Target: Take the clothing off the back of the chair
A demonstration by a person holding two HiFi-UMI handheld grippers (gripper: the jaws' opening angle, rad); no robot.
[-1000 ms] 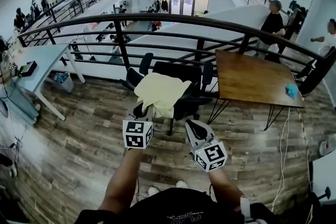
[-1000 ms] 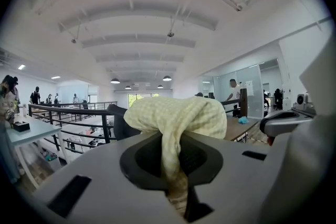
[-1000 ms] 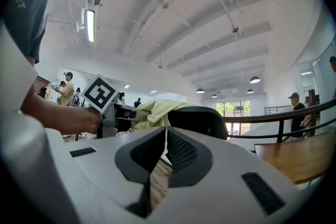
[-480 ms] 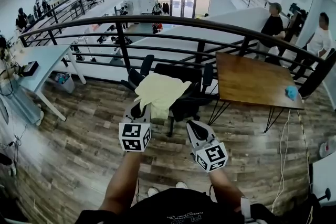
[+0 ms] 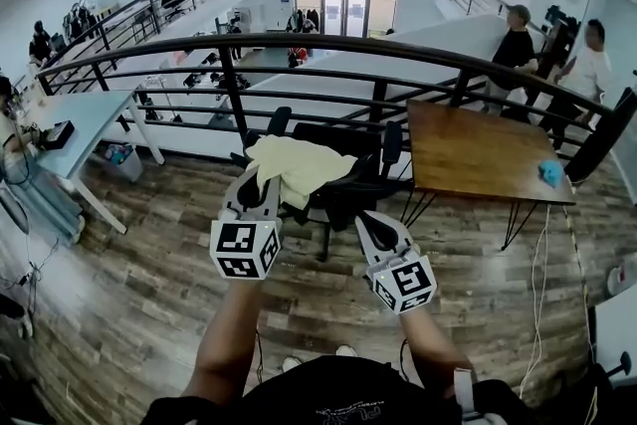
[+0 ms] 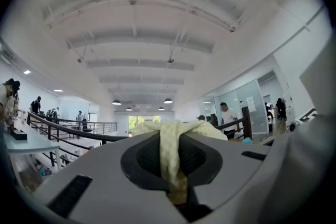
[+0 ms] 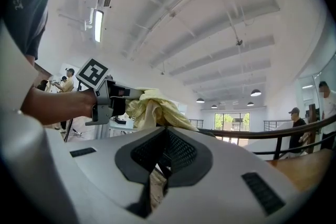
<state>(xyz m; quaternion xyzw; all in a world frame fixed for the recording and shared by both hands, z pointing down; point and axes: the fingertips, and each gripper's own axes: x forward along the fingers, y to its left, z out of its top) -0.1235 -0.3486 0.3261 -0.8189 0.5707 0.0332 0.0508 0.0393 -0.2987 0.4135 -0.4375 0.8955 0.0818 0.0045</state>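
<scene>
A pale yellow garment (image 5: 299,164) lies over the back of a black office chair (image 5: 350,192) by the railing. My left gripper (image 5: 254,186) is shut on the garment's left edge and holds it raised above the chair back. In the left gripper view a bunched fold of the yellow garment (image 6: 170,157) is pinched between the jaws (image 6: 170,136). My right gripper (image 5: 370,224) hangs lower, at the chair's right side and apart from the cloth. Its jaws (image 7: 167,136) are shut with nothing in them. The right gripper view shows the left gripper (image 7: 107,99) gripping the garment (image 7: 152,107).
A black metal railing (image 5: 328,40) runs behind the chair. A wooden table (image 5: 478,149) with a blue cloth (image 5: 550,172) stands to the right and a white desk (image 5: 80,109) to the left. Two people (image 5: 516,40) stand beyond the table. Cables (image 5: 542,274) trail on the floor.
My left gripper has risen with the garment's edge, pulling the cloth up off the chair back. The right gripper has risen slightly.
</scene>
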